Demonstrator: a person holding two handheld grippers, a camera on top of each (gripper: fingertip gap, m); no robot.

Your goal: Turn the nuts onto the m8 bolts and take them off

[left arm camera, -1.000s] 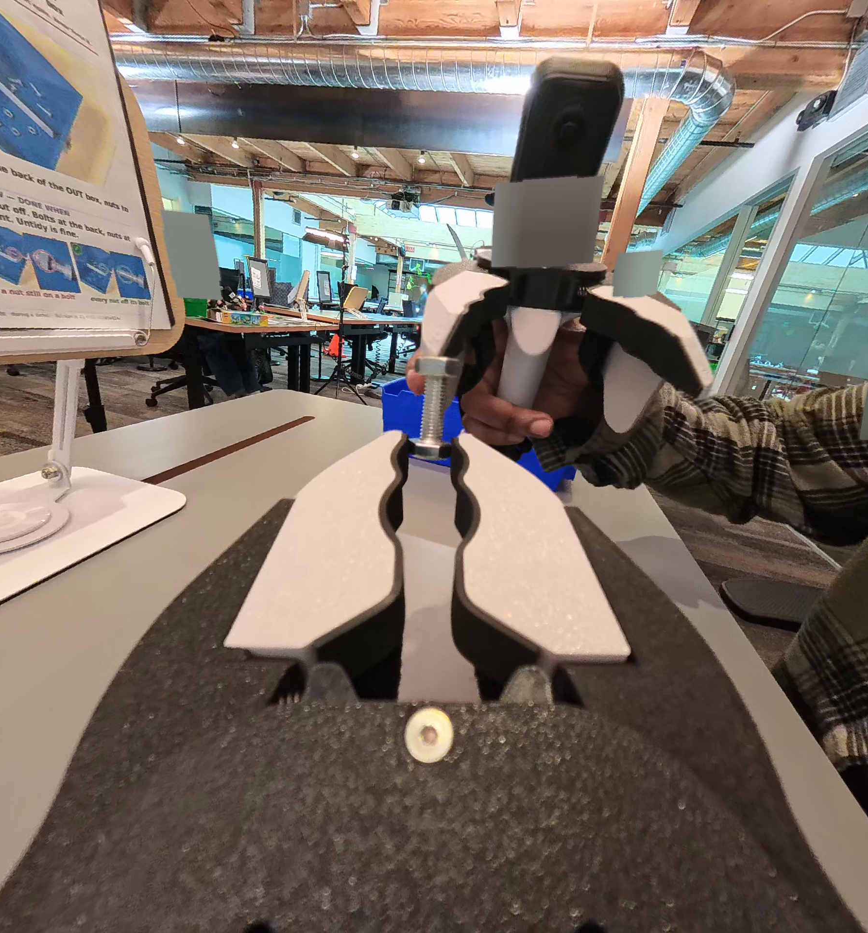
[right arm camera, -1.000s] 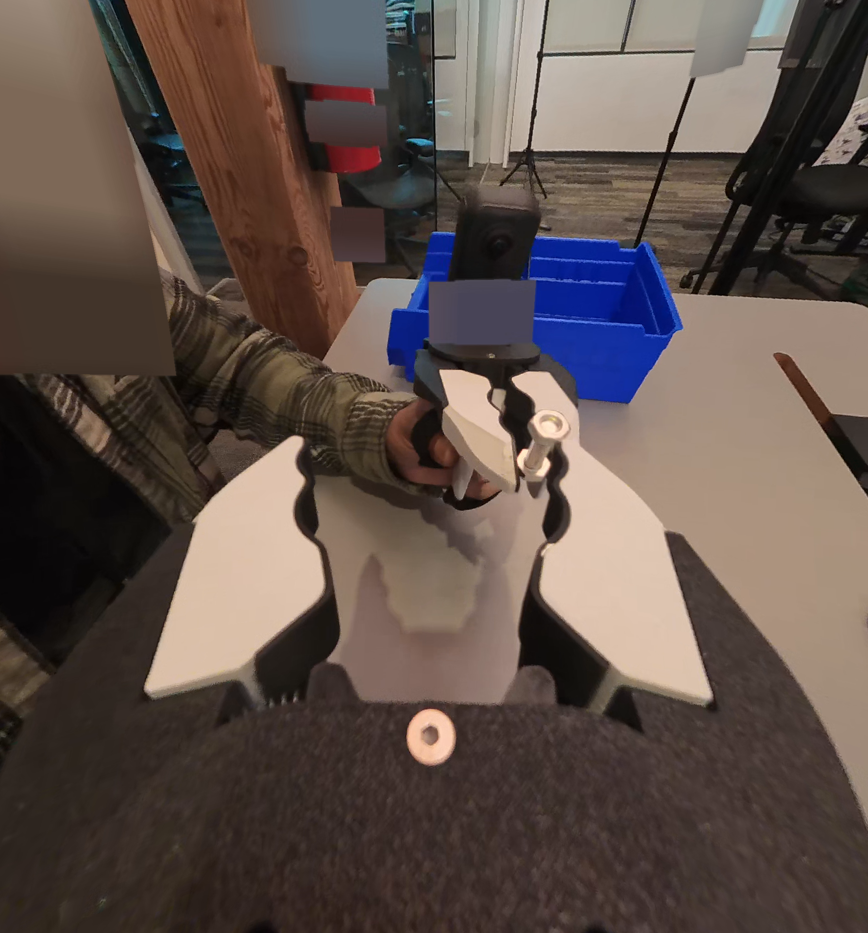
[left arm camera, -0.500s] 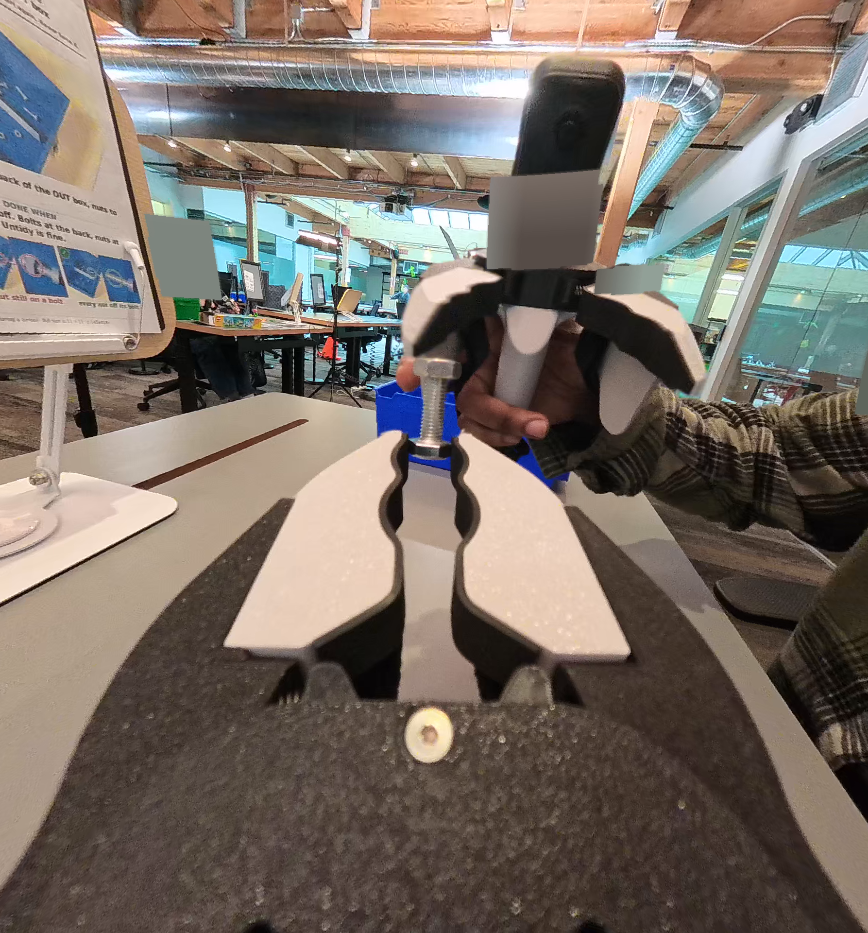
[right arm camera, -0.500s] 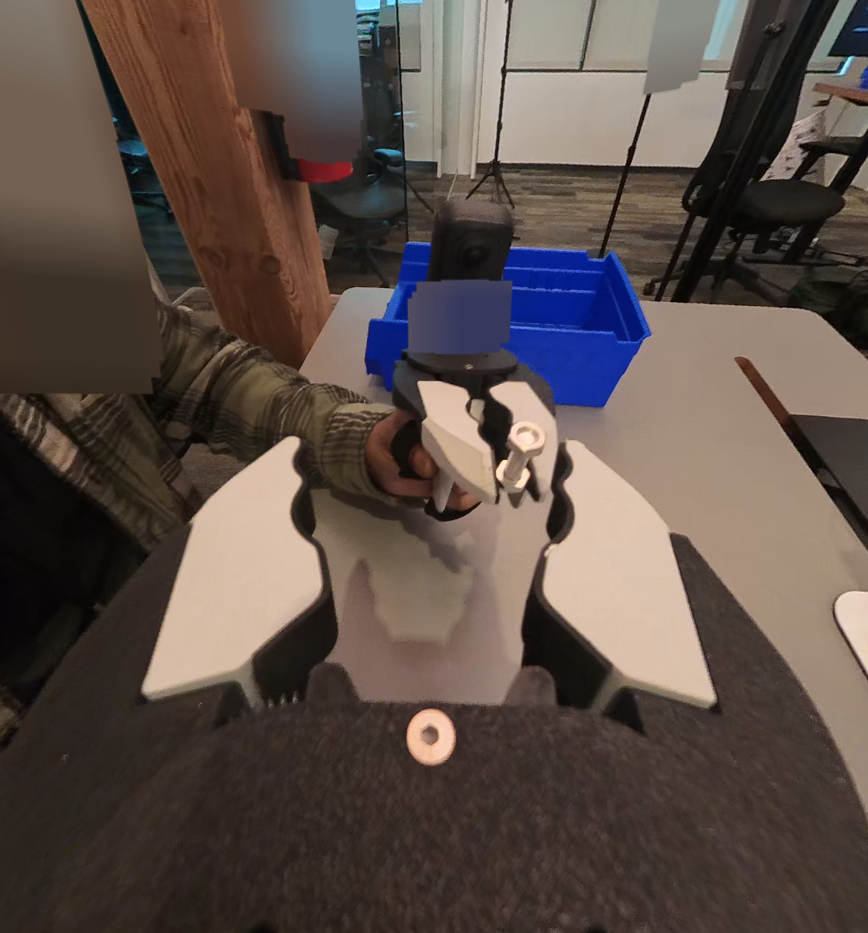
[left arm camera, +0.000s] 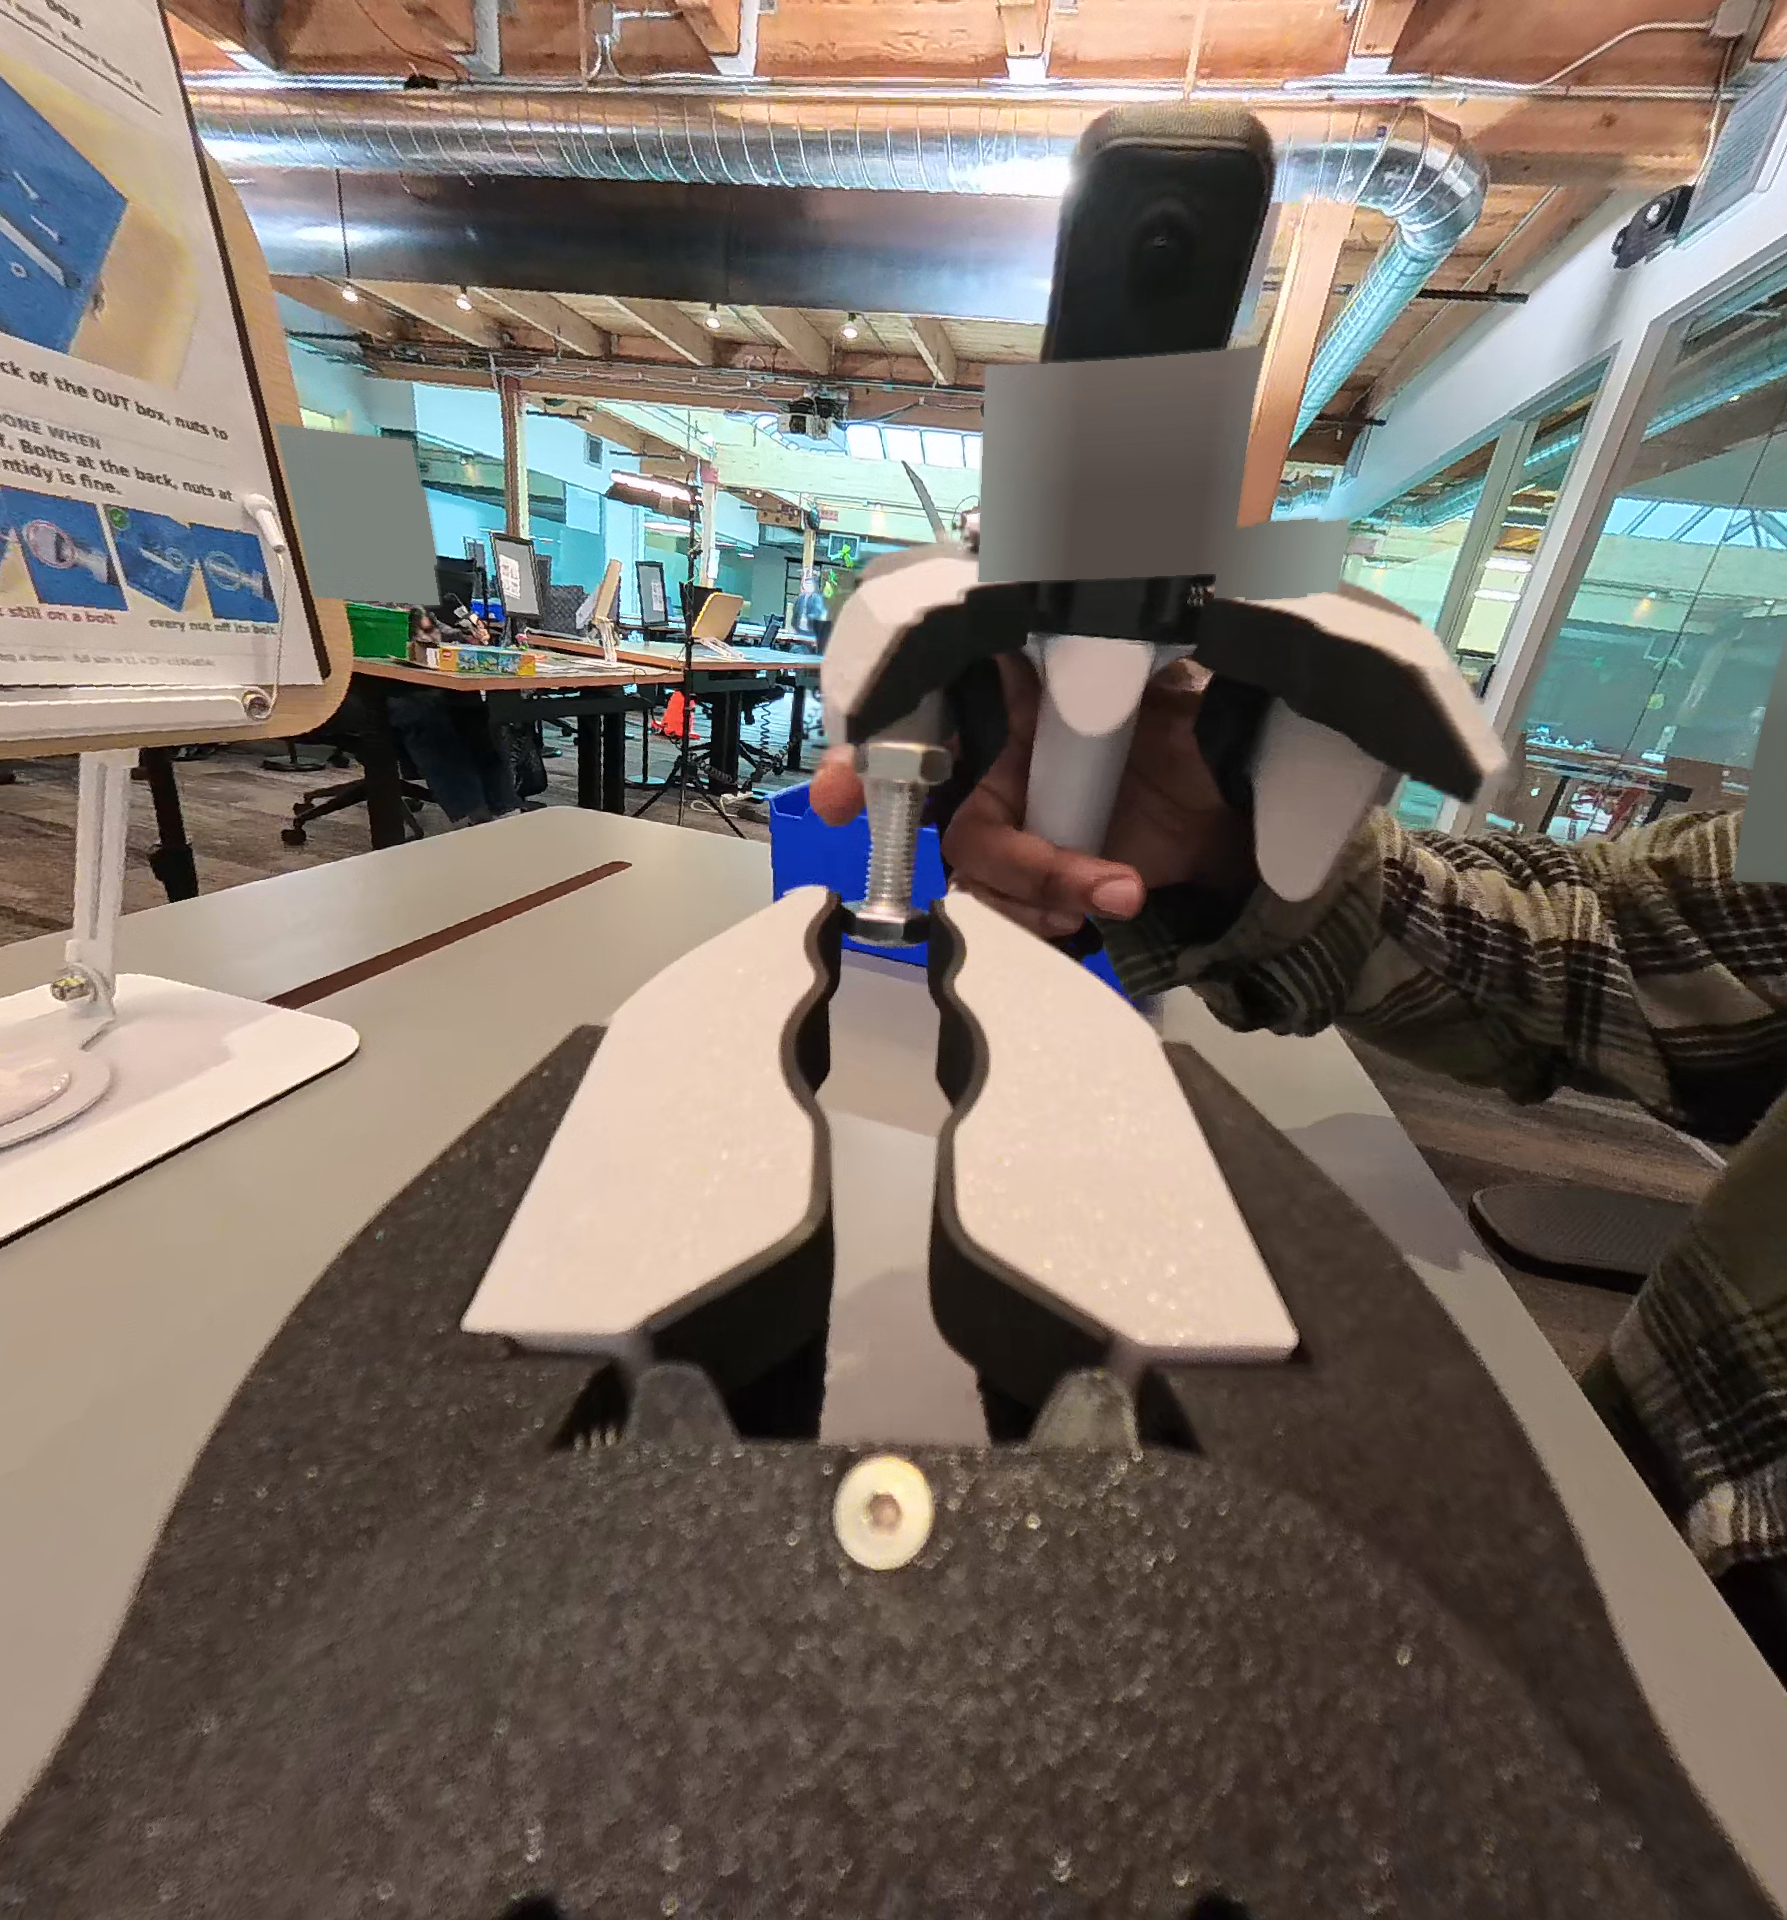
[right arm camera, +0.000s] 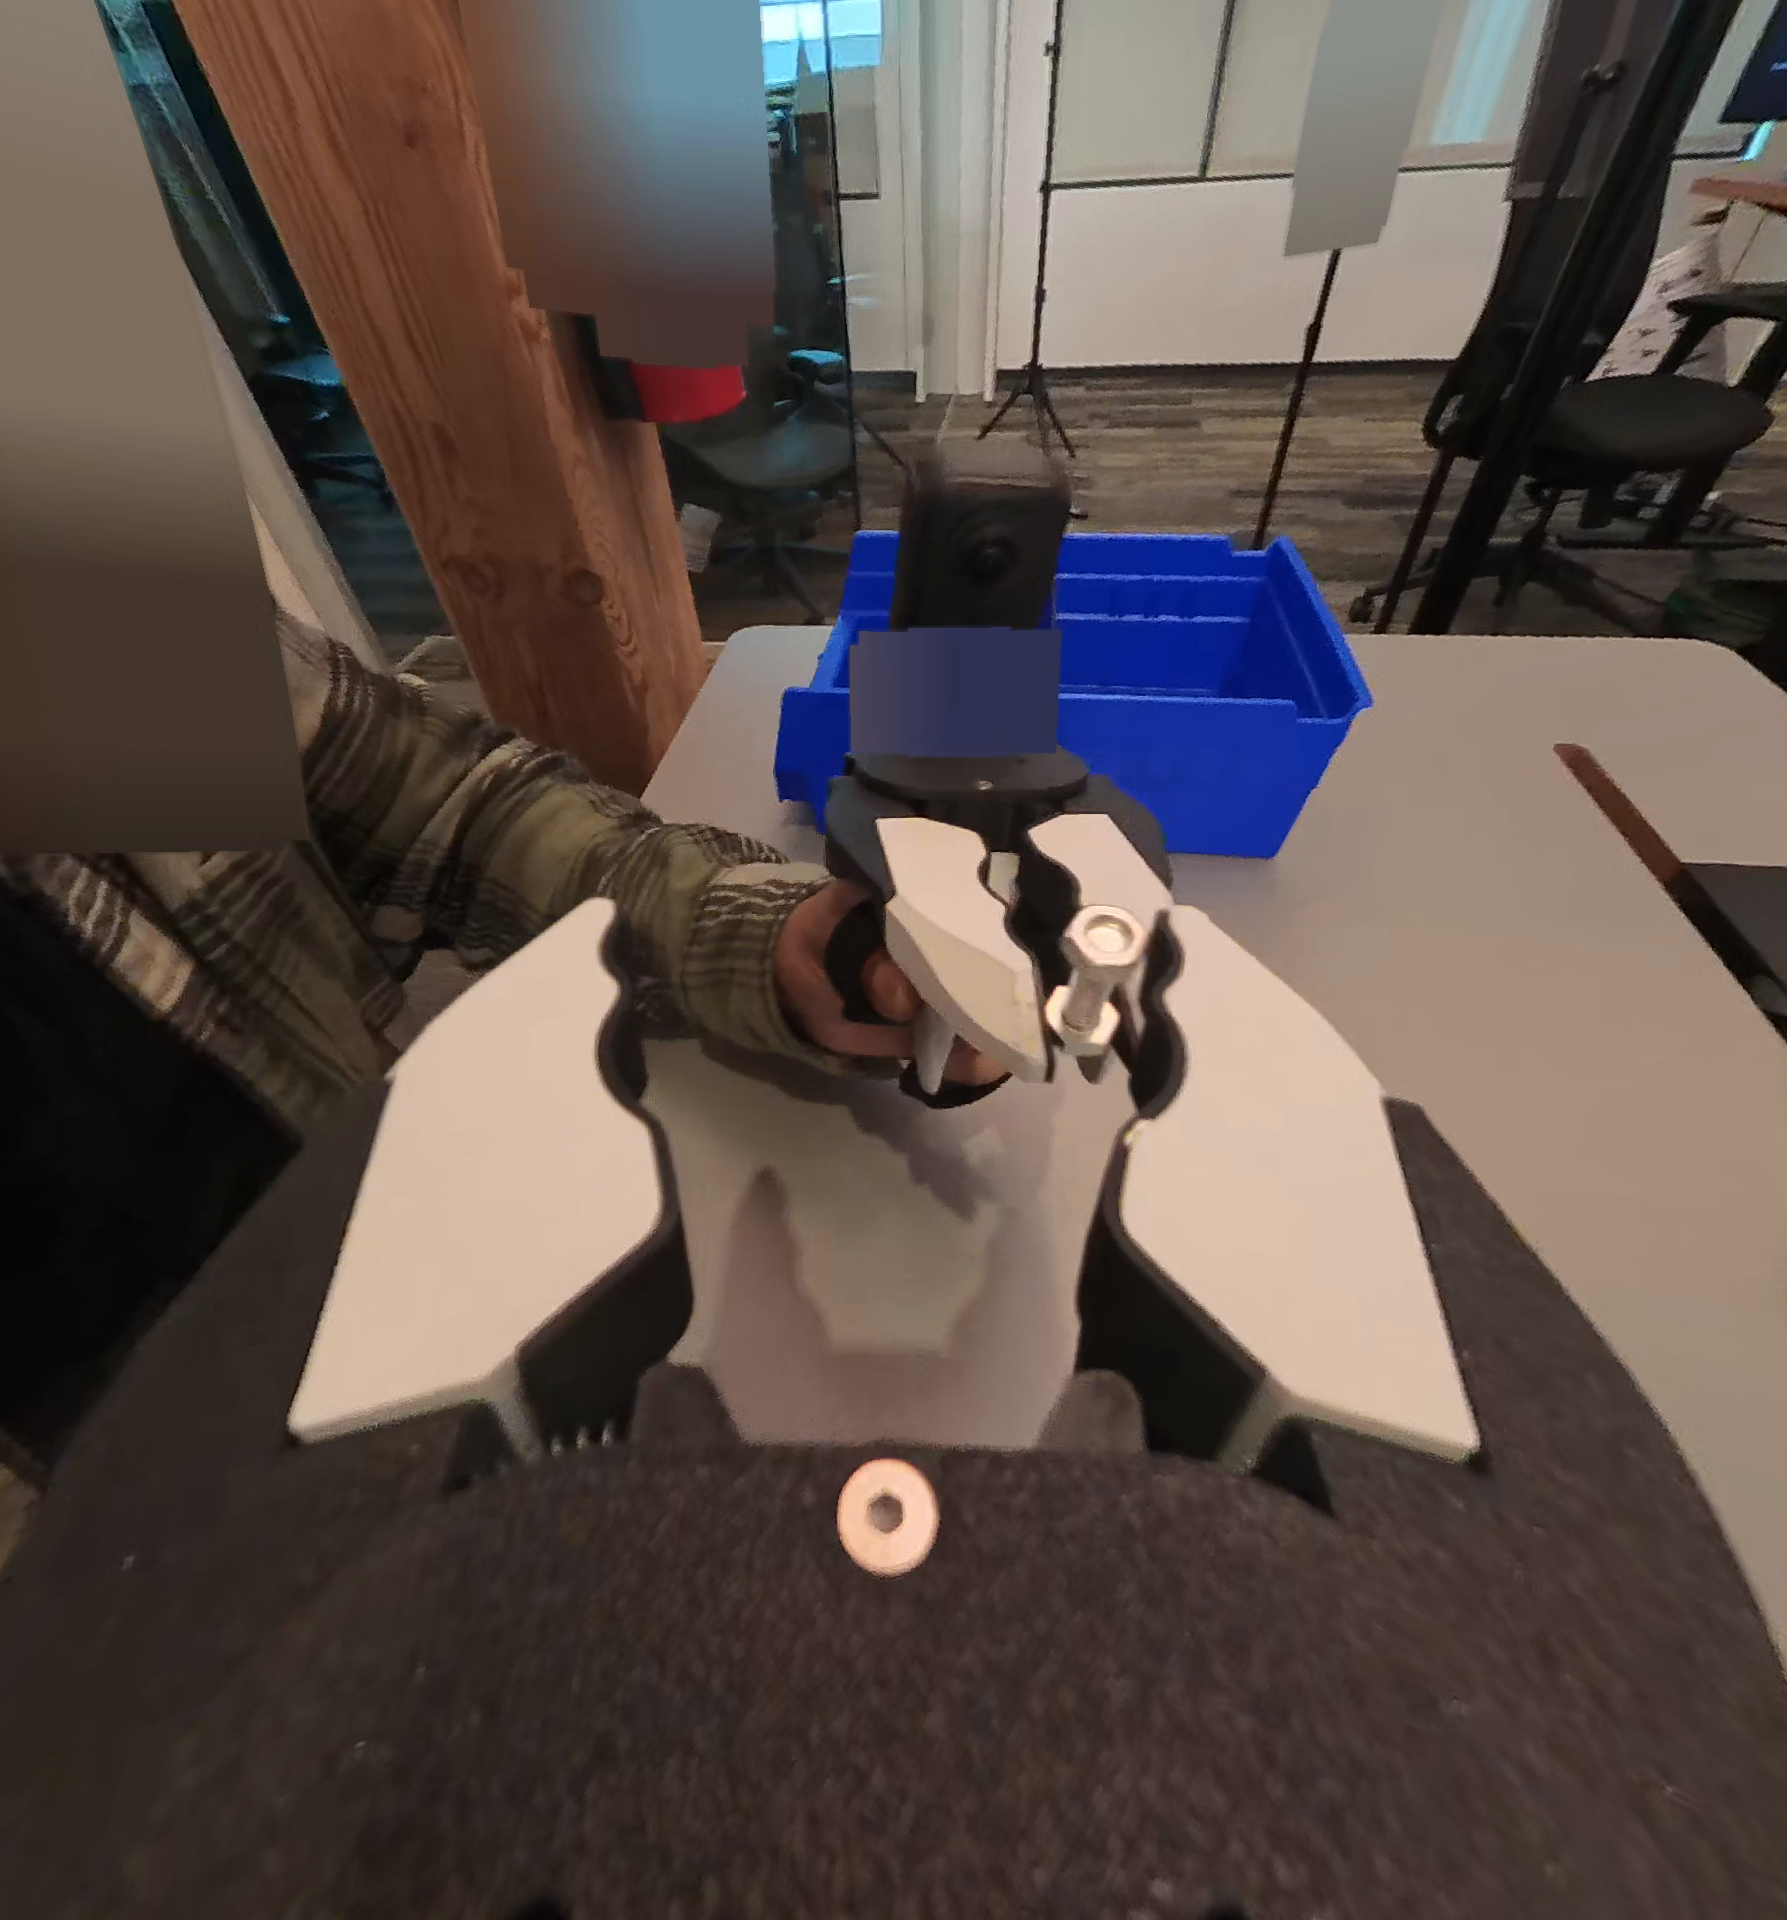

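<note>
Far left on the grey table (left arm camera: 453, 935): a printed sheet (left arm camera: 89, 416) propped on a white stand, no part of the work.

Centre: left gripper (left arm camera: 881, 909) clenched on the nut (left arm camera: 881, 925), both fingertips pressed against it, held clear above the table. Up out of that nut, the m8 bolt (left arm camera: 894, 831), nearly upright, head on top, thread bare between head and nut. Behind it, a corner of the blue bin (left arm camera: 816, 842).

Just right of the bolt head, the right gripper (right arm camera: 894, 925) — released, fingers spread wide, nothing in them. From its own view, bolt head just inside its right finger (right arm camera: 1263, 1039); touching or not, impossible to say. Farther right, the hand (left arm camera: 1055, 831) on that gripper's handle and a plaid sleeve (left arm camera: 1543, 956).

Reads as the turning step, caught between grips — nut pinned, bolt head not yet taken. Cannot tell from here whether winding on or winding off. With the nut near the tip of the thread, looks either just started or almost free.

Calls next for centring the open fingers on the hex head, closing squarely on two flats, then twisting about the bolt's own axis with the nut pinned. Worth guarding against a slip on the small head, and against side pull that could cock the thread.
</note>
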